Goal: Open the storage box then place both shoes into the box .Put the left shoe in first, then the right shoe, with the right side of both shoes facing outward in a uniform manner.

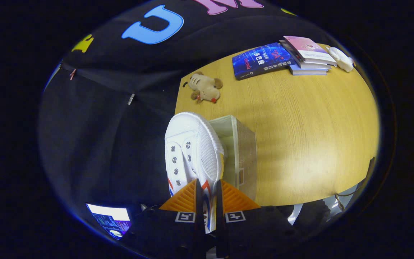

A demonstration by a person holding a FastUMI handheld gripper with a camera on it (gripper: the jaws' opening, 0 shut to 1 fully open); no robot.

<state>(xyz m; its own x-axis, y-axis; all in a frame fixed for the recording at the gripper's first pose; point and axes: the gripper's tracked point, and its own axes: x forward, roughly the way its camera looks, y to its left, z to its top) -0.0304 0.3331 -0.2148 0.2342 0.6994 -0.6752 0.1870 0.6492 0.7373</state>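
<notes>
while my claw (209,196) grips the white shoe (192,151) by its heel, toe pointing away, it hangs at the left rim of the open storage box (241,151) on the counter (311,126); i should shift right, level it, then lower slowly.

I see a wooden bench (300,136) carrying the open storage box (241,151) near its edge, a plush toy (205,88) beyond it, and far off a blue book (261,60), stacked books (309,54) and a white object (340,59).
</notes>
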